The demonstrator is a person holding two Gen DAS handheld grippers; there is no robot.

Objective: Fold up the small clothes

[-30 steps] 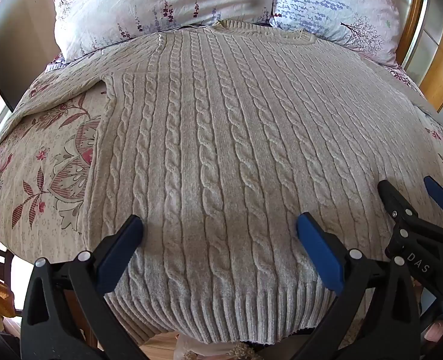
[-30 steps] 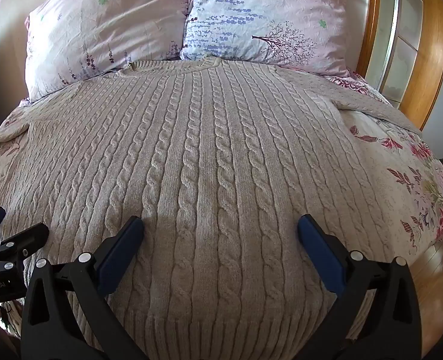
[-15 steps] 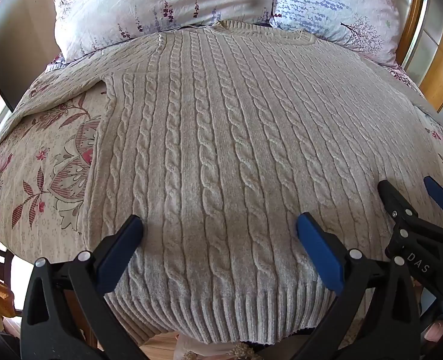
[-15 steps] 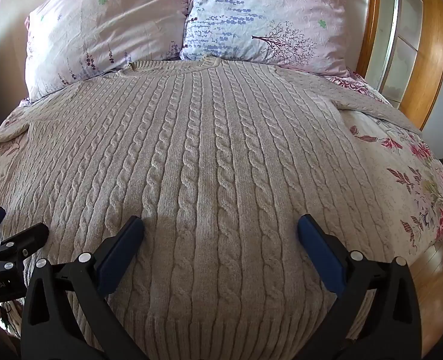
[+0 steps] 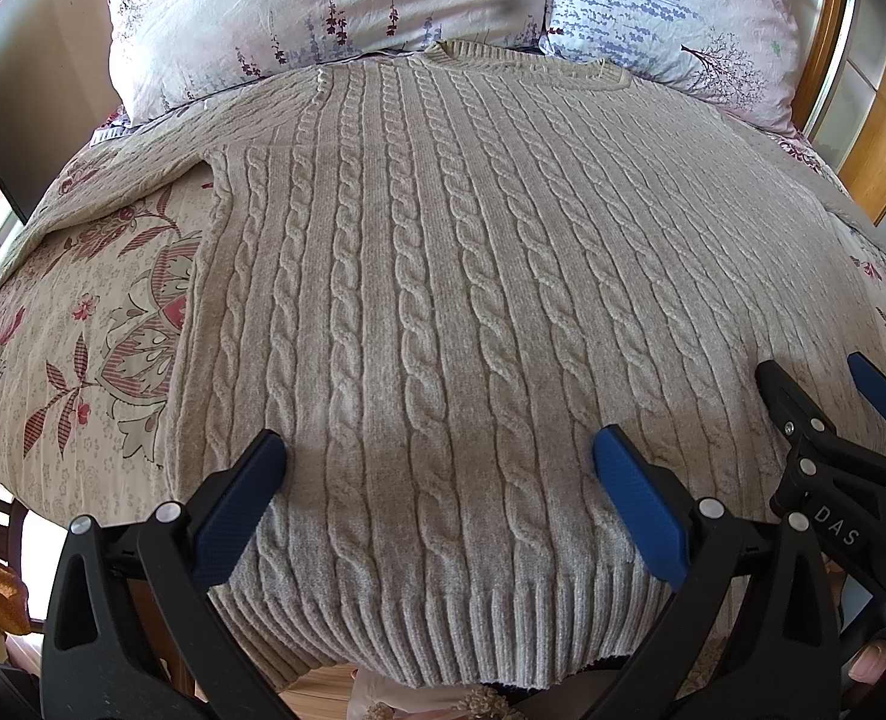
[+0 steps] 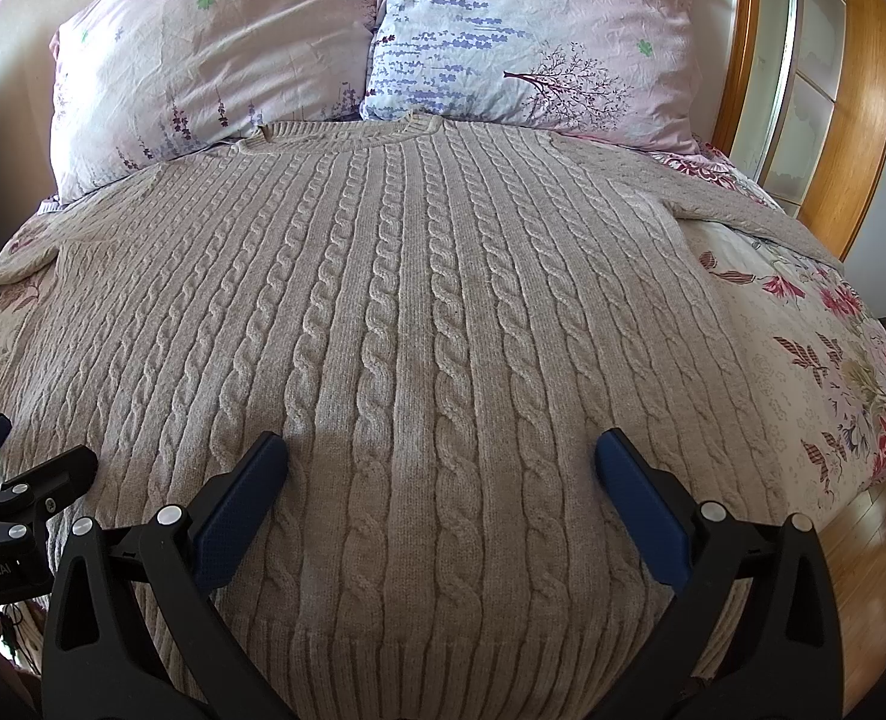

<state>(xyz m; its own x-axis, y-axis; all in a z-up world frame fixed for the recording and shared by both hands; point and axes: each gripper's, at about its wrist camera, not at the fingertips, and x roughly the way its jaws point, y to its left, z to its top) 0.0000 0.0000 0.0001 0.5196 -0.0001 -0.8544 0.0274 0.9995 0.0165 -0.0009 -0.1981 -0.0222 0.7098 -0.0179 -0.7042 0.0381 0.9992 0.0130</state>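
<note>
A beige cable-knit sweater (image 5: 443, 252) lies flat on the bed, collar toward the pillows, ribbed hem (image 5: 473, 618) at the near edge. It also fills the right wrist view (image 6: 419, 330). Its sleeves spread out to the left (image 5: 113, 192) and right (image 6: 743, 210). My left gripper (image 5: 437, 462) is open and empty above the hem's left part. My right gripper (image 6: 443, 462) is open and empty above the hem's right part. The right gripper also shows in the left wrist view (image 5: 827, 396). The left gripper shows in the right wrist view (image 6: 29, 450).
Two floral pillows (image 6: 215, 60) (image 6: 533, 42) lie at the head of the bed. The floral bedsheet (image 5: 83, 330) shows on both sides (image 6: 815, 372). A wooden headboard and cabinet (image 6: 863, 90) stand at the right. Wooden floor (image 6: 863, 540) lies beside the bed.
</note>
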